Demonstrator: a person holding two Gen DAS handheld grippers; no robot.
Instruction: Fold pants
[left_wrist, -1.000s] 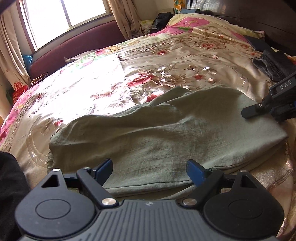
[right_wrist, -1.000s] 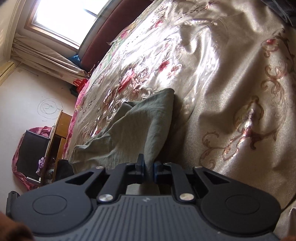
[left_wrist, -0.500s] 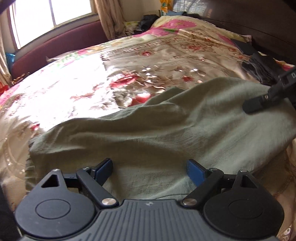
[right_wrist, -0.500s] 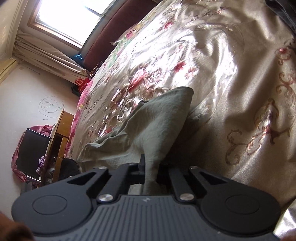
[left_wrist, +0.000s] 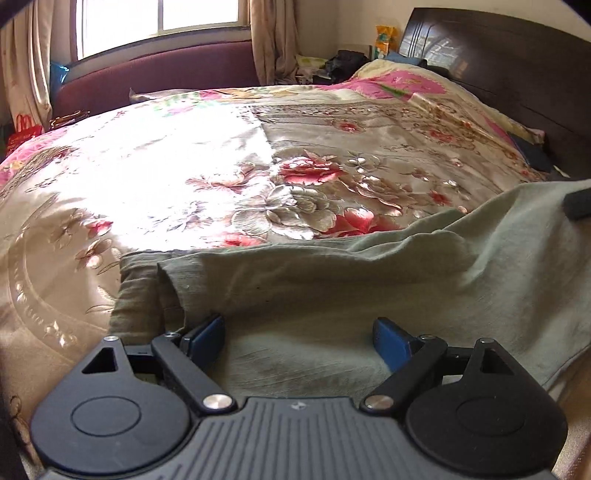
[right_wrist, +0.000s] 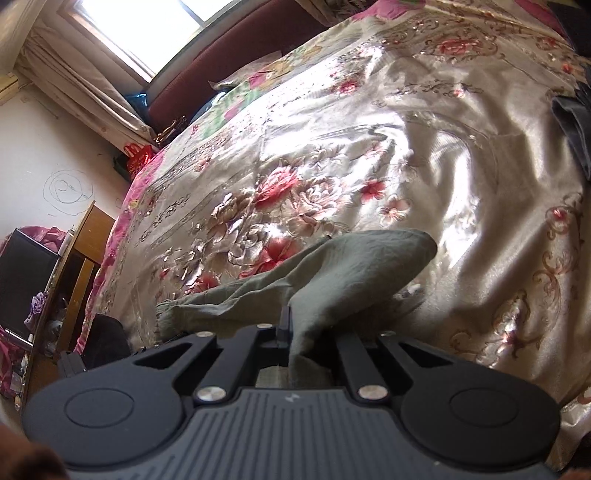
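Right tool (right_wrist: 295, 332) clamped on pants (right_wrist: 332, 273); left tool (left_wrist: 299, 338) wide apart.

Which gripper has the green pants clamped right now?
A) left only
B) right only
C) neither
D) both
B: in the right wrist view the right gripper is pinched shut on a raised fold of the green pants, while in the left wrist view the left gripper stands wide open over the cloth, its blue pads apart.
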